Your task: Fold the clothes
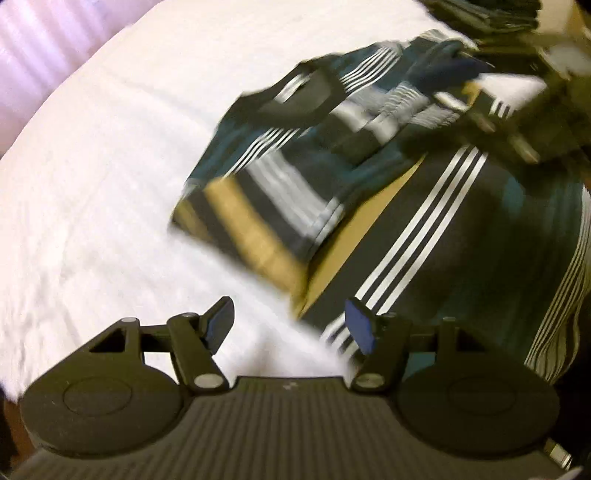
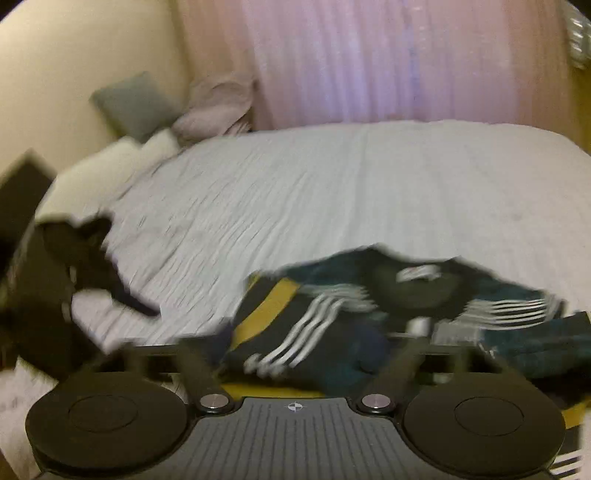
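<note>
A dark shirt with white, teal and yellow stripes (image 1: 369, 177) lies partly folded on the white bed (image 1: 110, 166). My left gripper (image 1: 291, 325) is open and empty, low over the sheet at the shirt's near edge. My right gripper shows blurred at the shirt's far right in the left wrist view (image 1: 498, 110). In the right wrist view the shirt (image 2: 332, 325) lies bunched right between the right gripper's fingers (image 2: 295, 350); motion blur hides the fingertips, so I cannot tell whether they hold cloth.
A stack of dark folded clothes (image 1: 487, 18) sits beyond the shirt. A dark garment (image 2: 92, 266) lies at the bed's left. Pillows (image 2: 136, 103) and a pink curtain (image 2: 388, 62) stand behind the bed.
</note>
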A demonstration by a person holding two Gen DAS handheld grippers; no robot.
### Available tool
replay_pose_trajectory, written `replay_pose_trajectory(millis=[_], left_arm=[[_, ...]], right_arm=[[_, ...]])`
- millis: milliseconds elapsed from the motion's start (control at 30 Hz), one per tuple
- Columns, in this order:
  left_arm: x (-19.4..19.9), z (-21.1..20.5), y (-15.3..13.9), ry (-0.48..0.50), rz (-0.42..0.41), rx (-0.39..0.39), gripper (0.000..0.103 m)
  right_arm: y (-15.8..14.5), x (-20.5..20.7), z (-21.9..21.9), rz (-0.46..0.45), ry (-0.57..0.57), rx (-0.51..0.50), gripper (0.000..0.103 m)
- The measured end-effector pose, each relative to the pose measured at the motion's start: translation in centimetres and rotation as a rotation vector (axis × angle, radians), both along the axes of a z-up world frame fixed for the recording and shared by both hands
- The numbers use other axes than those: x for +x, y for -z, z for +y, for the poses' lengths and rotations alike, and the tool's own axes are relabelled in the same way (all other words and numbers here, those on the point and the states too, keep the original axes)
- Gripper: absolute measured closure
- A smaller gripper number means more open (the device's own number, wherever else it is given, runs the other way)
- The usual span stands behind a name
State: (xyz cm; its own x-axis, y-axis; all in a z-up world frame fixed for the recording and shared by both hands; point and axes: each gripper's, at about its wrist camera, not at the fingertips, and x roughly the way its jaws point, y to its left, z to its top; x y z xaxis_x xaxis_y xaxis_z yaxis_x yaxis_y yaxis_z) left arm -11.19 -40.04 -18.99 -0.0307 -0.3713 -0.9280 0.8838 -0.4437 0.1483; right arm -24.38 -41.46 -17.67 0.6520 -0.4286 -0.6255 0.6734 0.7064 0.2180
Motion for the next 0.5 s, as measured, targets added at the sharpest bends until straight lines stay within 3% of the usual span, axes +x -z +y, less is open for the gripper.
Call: replay_pose_trajectory(millis=[67,200,367,500], left_arm=[[1.4,0.5,0.3,-0.026,0.012,0.006,0.04],[0.4,-0.8,1.1,-0.002,0.043,-0.027,0.041],[-6.3,-4.1,2.7,0.22,0.047,-0.13,0.043],[-13.3,-6.8,5.7,0.436,-0.023,-0.178,0.053]], right_arm=[[0.6,1.0,1.8,0.013,-0.018,0.034,0.022],[1.8,-2.4,0.1,0.121,0.075,0.065,0.022],[2.5,-8.9,-2.7,0.26,0.239,0.084,0.022],[1.9,-14.1,-4.4,0.298,0.355,0.087,0.022]])
